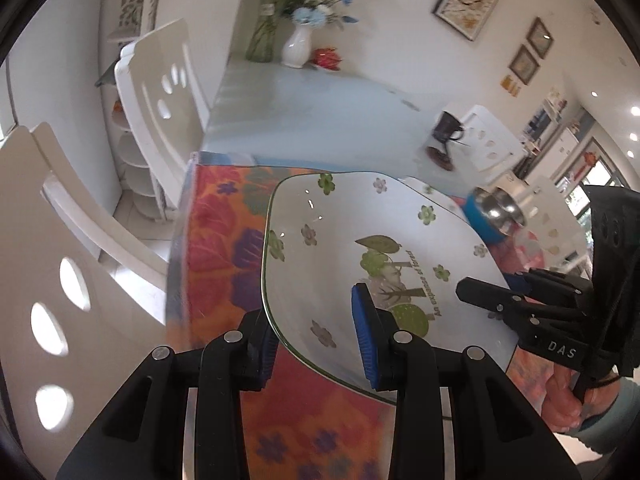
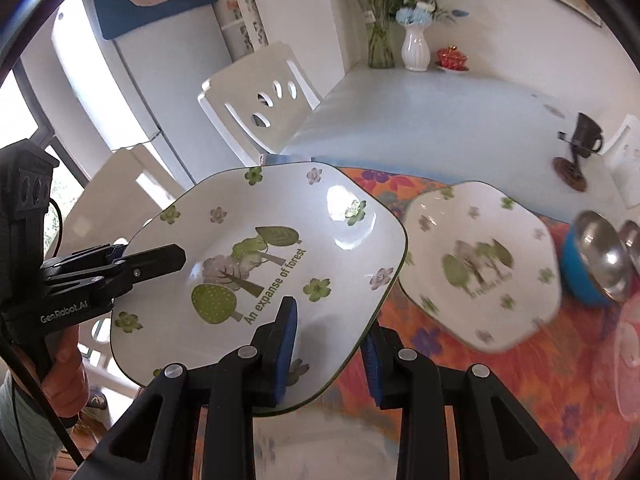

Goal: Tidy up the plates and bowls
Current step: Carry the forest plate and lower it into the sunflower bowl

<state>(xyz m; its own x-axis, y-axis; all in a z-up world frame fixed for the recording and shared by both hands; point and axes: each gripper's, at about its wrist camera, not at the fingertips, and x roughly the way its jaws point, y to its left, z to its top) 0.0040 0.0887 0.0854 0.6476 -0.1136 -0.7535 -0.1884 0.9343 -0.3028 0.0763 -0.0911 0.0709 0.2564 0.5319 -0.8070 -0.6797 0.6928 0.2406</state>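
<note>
1. Both grippers clamp one forest-print plate (image 2: 256, 276): left gripper (image 1: 316, 344) on one rim, right gripper (image 2: 328, 356) on the other, held above the floral tablecloth (image 2: 520, 380).
2. Beyond it, a second plate (image 2: 480, 264) lies unstacked; steel bowls (image 2: 600, 260) wait farther right.
3. White chairs (image 2: 256, 108) surround the table.

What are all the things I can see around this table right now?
held plate: one, white with green trees and flowers, lifted above the near table edge
second plate: one, same pattern, lying on the cloth
steel bowls: at least two, shiny, one with a blue outside, right of the plates
tablecloth: one, orange floral
dark mug: one, far right of table
white vase: one, blue and white flowers, far end
red dish: one, beside the vase
chairs: several, white
left tongs: black, blue pads, gripping the plate rim
right tongs: black, gripping the opposite rim
</note>
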